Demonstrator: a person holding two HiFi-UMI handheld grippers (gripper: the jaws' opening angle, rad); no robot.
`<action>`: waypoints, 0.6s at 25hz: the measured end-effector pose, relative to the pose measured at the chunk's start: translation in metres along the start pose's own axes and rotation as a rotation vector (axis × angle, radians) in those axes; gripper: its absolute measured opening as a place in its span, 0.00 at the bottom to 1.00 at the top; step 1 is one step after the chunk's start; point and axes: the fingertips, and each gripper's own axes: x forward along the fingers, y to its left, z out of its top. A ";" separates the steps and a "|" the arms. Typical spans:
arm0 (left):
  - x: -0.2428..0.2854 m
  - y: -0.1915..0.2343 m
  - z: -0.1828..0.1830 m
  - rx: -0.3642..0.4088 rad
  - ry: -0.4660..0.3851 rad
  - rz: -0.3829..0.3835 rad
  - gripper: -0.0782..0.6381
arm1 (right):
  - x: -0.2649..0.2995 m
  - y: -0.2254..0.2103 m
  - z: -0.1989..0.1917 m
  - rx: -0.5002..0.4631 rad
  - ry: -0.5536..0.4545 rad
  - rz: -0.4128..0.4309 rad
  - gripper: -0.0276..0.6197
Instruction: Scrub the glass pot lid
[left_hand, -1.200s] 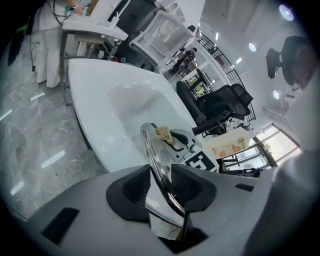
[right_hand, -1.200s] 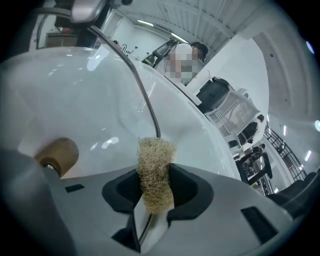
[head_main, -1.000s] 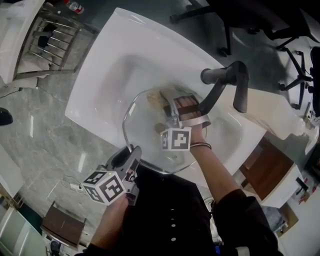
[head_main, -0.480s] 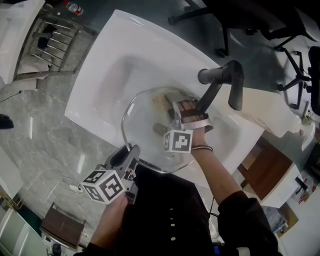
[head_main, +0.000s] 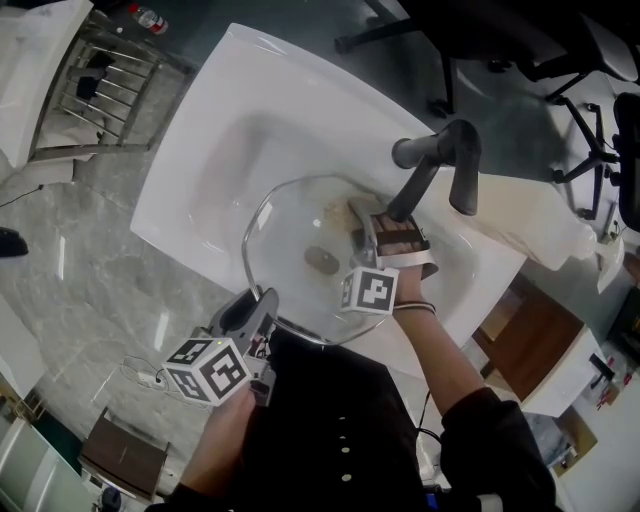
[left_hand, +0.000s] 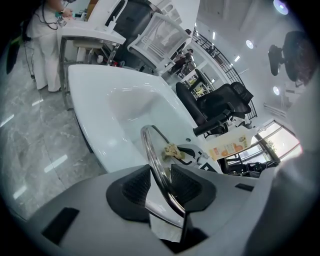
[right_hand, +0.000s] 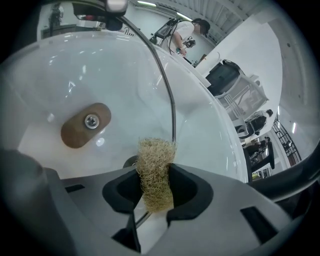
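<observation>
Left tool (left_hand: 161, 183) pinches glass lid (head_main: 288, 250) rim, right tool (right_hand: 155, 176) pinches loofah (right_hand: 156, 150); press loofah flat on glass, brace the rim.

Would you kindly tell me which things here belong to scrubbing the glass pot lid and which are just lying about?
In the job:
glass pot lid, rim clamped by the left gripper
fibrous scrub pad, pinched in the right gripper
white sink under the lid

Lying about:
faucet
wire rack
office chair
</observation>
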 end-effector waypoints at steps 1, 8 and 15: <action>0.000 0.000 0.000 0.000 -0.003 0.000 0.31 | -0.002 0.002 -0.004 0.001 0.007 0.011 0.26; -0.001 -0.002 0.001 0.013 -0.007 0.005 0.31 | -0.019 0.016 -0.027 -0.008 0.040 0.082 0.26; -0.001 -0.001 0.002 0.018 -0.011 0.016 0.31 | -0.034 0.028 -0.044 -0.029 0.062 0.130 0.26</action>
